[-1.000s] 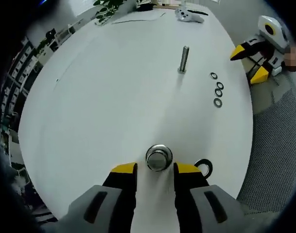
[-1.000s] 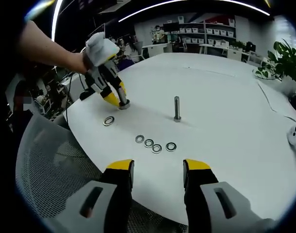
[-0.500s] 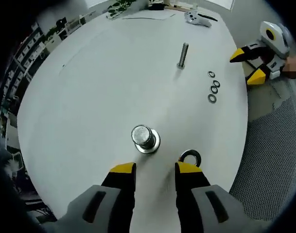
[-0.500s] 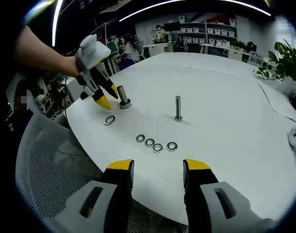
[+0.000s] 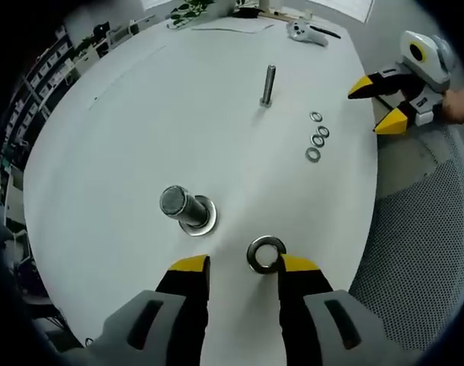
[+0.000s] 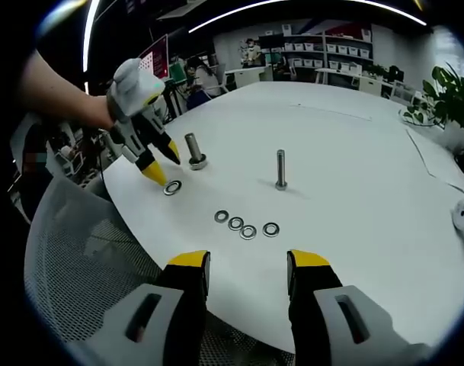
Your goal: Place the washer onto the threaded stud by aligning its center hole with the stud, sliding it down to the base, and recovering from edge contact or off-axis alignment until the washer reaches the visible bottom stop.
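Note:
A thick short stud (image 5: 182, 207) stands on the white table (image 5: 140, 114), just ahead and left of my left gripper (image 5: 243, 267), which is open with nothing held. A large washer (image 5: 266, 254) lies flat touching the inner side of its right fingertip. Farther off stand a thin threaded stud (image 5: 267, 84) and a row of several small washers (image 5: 315, 137). In the right gripper view the left gripper (image 6: 161, 162) hovers over the large washer (image 6: 171, 187), beside the thick stud (image 6: 193, 150). My right gripper (image 6: 248, 263) is open near the table edge, before the small washers (image 6: 245, 226) and the thin stud (image 6: 281, 169).
A grey mesh chair (image 6: 79, 259) sits beside the table's near edge. A white controller (image 5: 304, 30) and a plant (image 6: 449, 91) are at the far side. A person's hand (image 6: 129, 84) holds the left gripper. The right gripper (image 5: 373, 105) shows beyond the table edge.
My left gripper has drawn back from the thick stud and shifted toward the large washer, which now lies at its right fingertip. The right gripper has stayed put.

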Demonstrator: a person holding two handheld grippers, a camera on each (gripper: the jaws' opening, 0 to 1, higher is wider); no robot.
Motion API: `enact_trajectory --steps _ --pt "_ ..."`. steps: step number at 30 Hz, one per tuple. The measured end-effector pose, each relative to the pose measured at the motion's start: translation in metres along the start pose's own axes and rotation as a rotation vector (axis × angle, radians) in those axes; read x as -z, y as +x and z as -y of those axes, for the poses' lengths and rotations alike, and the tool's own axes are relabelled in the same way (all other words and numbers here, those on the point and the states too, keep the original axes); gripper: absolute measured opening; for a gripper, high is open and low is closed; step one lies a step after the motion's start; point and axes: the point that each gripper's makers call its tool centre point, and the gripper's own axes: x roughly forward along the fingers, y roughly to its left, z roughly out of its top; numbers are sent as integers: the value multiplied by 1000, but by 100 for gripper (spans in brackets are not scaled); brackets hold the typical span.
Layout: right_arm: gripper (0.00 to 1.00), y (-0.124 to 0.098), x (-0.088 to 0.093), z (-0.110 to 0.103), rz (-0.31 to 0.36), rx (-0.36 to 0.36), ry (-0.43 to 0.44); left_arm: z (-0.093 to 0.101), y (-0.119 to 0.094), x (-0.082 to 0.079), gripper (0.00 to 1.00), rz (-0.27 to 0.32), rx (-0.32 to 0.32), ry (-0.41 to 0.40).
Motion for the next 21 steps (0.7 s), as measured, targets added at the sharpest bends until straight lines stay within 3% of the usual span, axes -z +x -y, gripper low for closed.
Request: enact_trajectory --steps 21 --pt "43 1 0 -1 0 -4 -9 12 14 3 30 -32 -41 50"
